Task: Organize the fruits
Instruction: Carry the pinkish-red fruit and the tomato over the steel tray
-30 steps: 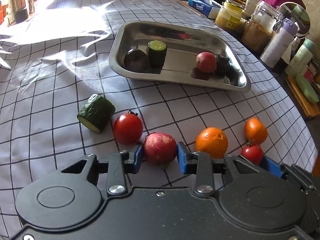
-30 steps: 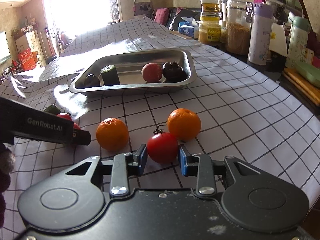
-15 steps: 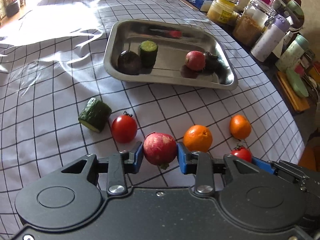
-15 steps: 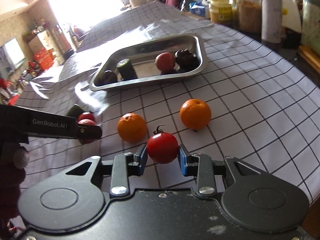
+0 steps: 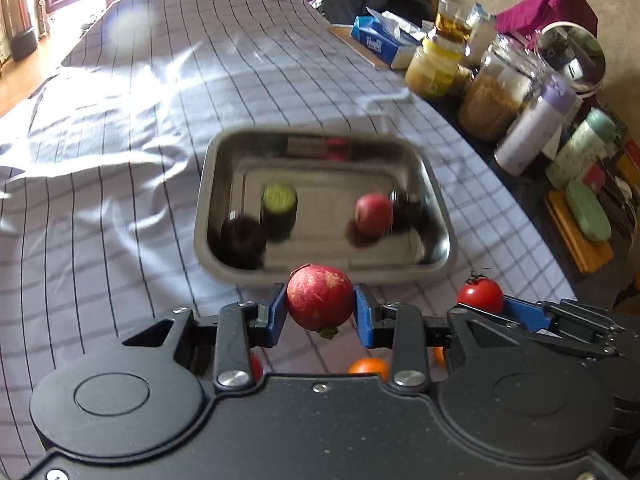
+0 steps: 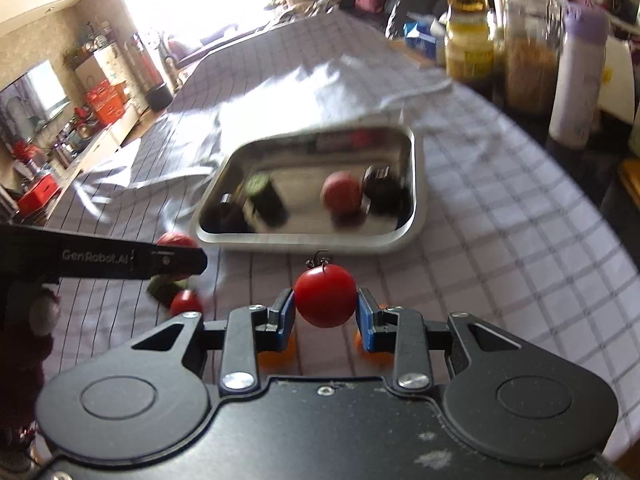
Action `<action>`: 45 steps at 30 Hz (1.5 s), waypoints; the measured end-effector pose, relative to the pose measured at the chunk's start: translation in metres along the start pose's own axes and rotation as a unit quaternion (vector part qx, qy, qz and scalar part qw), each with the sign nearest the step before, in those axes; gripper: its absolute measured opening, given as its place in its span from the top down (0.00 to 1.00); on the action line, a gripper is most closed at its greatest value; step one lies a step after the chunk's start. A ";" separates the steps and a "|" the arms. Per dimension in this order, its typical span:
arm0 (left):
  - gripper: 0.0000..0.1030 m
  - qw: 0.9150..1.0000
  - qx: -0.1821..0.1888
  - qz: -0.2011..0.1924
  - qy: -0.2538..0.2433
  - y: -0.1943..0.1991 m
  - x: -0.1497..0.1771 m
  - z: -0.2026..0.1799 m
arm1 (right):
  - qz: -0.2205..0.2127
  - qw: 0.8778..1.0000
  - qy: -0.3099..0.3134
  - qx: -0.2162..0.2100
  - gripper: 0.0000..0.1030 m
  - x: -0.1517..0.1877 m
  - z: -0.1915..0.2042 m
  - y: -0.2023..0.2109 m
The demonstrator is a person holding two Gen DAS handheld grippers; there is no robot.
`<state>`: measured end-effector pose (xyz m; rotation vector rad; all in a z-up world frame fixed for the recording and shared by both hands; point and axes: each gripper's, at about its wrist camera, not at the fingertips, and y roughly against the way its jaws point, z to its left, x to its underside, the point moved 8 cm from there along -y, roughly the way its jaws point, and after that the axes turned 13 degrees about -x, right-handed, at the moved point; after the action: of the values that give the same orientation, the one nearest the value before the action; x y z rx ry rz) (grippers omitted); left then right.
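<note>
**Two claws loaded, tray ahead**

A checked cloth covers the counter (image 5: 120, 168), with jars and bottles crowded along its far right edge. The left claw (image 5: 320, 310) is clamped on a pink-red radish-like fruit (image 5: 320, 297); the right claw (image 6: 325, 312) is clamped on a red tomato (image 6: 325, 295). Both are held off the cloth, just short of the steel tray (image 5: 436, 264).

Likely trouble: both loads are round and smooth, pinched only at their sides, so a jolt could squirt one free to roll across the cloth. The claws are close together and could knock each other over the tray.

Count: the tray holds four pieces, namely one cucumber chunk (image 5: 279, 210), one pink-red fruit (image 5: 374, 216) and two dark ones. On the cloth lie one cucumber chunk (image 6: 164, 288), one tomato (image 6: 185, 303) and two oranges, partly hidden.
</note>
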<state>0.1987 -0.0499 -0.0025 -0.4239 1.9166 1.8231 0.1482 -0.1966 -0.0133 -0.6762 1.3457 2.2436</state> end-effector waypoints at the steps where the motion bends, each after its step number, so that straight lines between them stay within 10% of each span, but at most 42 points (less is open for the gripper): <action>1: 0.57 1.000 -0.002 -0.001 0.001 -0.003 -0.007 0.000 | 0.000 1.000 -0.002 0.000 0.68 -0.008 -0.002 -0.004; 21: 0.57 0.995 -0.035 -0.020 0.089 -0.075 -0.088 0.018 | -0.058 0.994 -0.068 0.060 0.68 -0.113 -0.049 -0.077; 45: 0.57 0.996 -0.046 0.022 0.076 -0.107 -0.085 0.016 | -0.035 0.993 -0.062 0.098 0.67 -0.092 -0.069 -0.111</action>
<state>0.3282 -0.0498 -0.0490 -0.5696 1.9606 1.9633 0.2987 -0.2208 -0.0605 -0.4991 1.4333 2.0310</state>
